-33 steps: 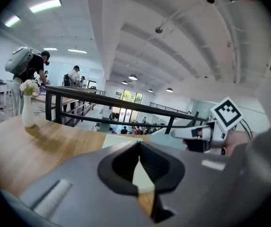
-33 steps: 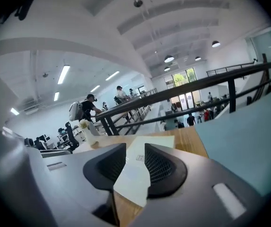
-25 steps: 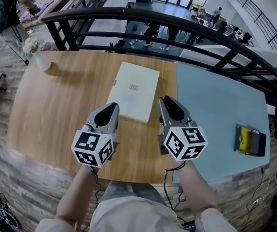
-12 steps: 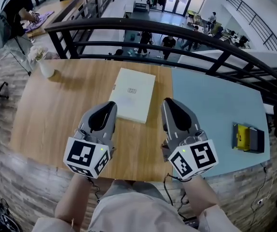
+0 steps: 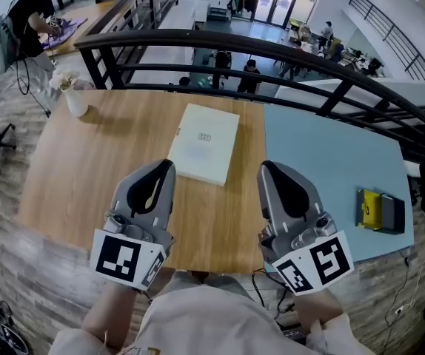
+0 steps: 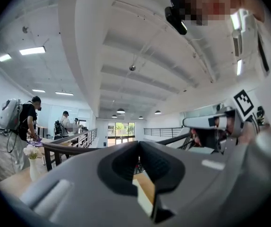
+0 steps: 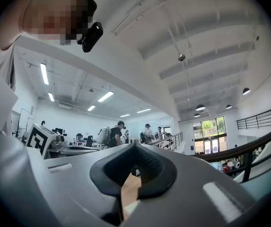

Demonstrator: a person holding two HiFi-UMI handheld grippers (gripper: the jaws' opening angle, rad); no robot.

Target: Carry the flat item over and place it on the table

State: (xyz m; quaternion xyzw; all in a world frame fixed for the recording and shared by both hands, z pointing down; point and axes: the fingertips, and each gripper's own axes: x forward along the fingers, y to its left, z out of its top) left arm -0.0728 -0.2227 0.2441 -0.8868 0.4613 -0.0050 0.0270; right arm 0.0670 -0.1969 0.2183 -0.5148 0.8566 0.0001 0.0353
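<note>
The flat item, a cream-white box [image 5: 203,143], lies flat on the wooden table [image 5: 86,176] near its far middle, and nothing touches it. My left gripper [image 5: 163,168] hovers over the table's near part, short of the box's near left corner, jaws together and empty. My right gripper [image 5: 271,169] is level with it on the right, also shut on nothing. Both gripper views point up and out over the railing. In the left gripper view the tips [image 6: 138,143] meet, with a sliver of the box [image 6: 144,198] showing below them. The right gripper [image 7: 134,146] looks the same.
A white vase of flowers [image 5: 73,98] stands at the table's far left corner. A light blue tabletop [image 5: 323,168] adjoins on the right, carrying a yellow and dark object [image 5: 379,211]. A black railing [image 5: 272,50] runs behind both tables. A person [image 5: 31,13] works far left.
Both grippers have drawn back from the box toward the table's near edge and tipped upward. The box has stayed where it lay.
</note>
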